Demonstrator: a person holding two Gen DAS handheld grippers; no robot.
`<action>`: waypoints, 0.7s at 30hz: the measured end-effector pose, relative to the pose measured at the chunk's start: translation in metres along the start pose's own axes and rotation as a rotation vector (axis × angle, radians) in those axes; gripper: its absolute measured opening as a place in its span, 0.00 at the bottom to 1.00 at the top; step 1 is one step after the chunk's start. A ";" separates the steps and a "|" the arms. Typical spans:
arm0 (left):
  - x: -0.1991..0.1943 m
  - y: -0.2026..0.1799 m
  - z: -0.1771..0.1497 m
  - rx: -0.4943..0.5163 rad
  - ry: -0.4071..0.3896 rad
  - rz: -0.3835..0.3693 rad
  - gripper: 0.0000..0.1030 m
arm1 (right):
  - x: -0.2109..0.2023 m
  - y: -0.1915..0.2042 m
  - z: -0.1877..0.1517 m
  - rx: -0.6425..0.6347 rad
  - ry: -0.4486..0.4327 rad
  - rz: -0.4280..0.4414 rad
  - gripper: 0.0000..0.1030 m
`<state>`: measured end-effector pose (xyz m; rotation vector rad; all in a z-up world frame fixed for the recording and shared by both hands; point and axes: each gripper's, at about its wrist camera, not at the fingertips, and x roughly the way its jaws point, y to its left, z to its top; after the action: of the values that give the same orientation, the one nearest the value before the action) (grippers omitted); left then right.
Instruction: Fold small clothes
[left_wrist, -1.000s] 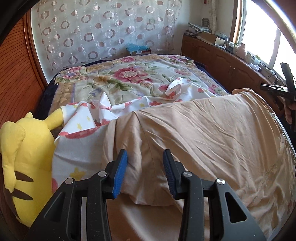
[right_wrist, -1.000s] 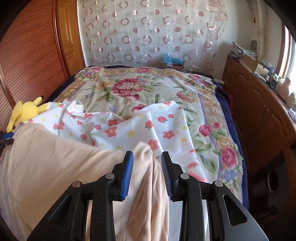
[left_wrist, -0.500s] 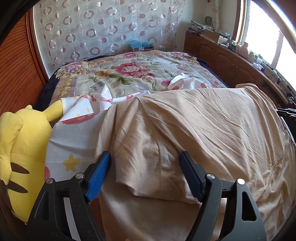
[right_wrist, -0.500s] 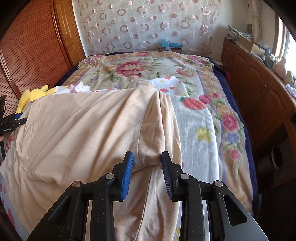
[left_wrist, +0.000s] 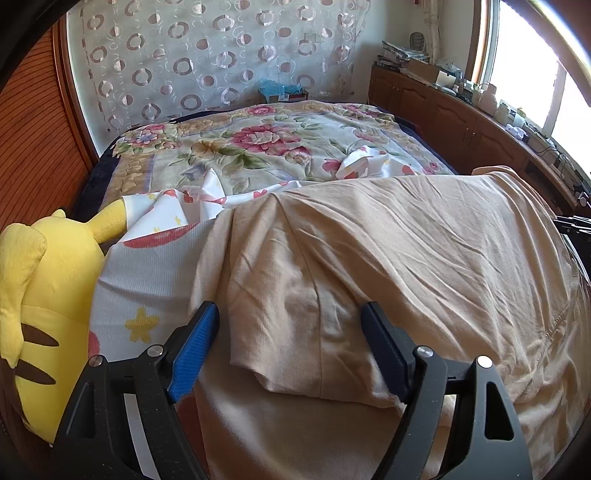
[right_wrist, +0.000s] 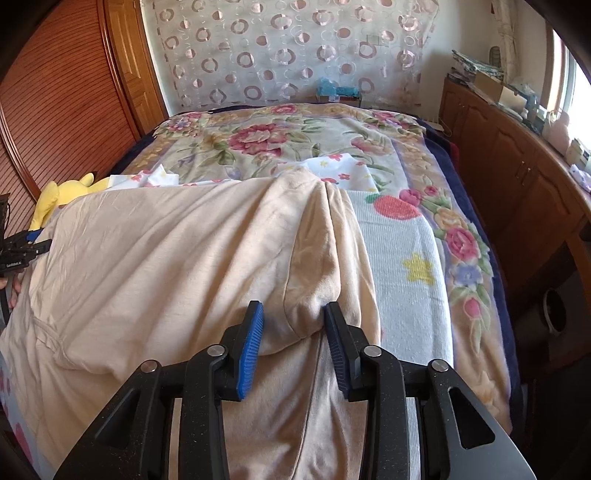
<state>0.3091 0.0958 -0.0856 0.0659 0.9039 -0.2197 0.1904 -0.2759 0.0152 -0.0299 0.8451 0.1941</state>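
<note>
A beige garment lies spread across the near end of the bed, folded over on itself; it also shows in the right wrist view. My left gripper is wide open, its jaws on either side of the garment's left sleeve, which lies loose on the bed. My right gripper has its jaws a narrow gap apart around a bunched fold of the garment's right side. Whether the pads press the cloth is unclear. The left gripper also appears at the left edge of the right wrist view.
A white towel with stars and strawberries lies under the garment, also visible in the right wrist view. A yellow plush toy sits at the bed's left. A floral blanket covers the bed. Wooden cabinets line the right.
My left gripper opened wide and let go of the sleeve, which now lies on the bed. The garment's top half was carried forward and laid down. My right gripper's jaws stayed about the same width.
</note>
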 end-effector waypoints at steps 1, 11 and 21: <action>0.000 0.000 0.000 0.000 0.000 0.000 0.78 | 0.001 -0.001 0.001 0.000 -0.001 0.003 0.35; -0.019 -0.002 0.000 -0.041 -0.032 -0.077 0.71 | 0.010 0.007 -0.004 -0.053 -0.047 -0.030 0.37; -0.018 0.003 0.000 -0.087 -0.010 -0.084 0.52 | 0.014 0.006 -0.004 -0.060 -0.044 -0.018 0.39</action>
<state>0.2990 0.1019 -0.0720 -0.0539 0.9057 -0.2582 0.1953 -0.2687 0.0029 -0.0892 0.7949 0.2025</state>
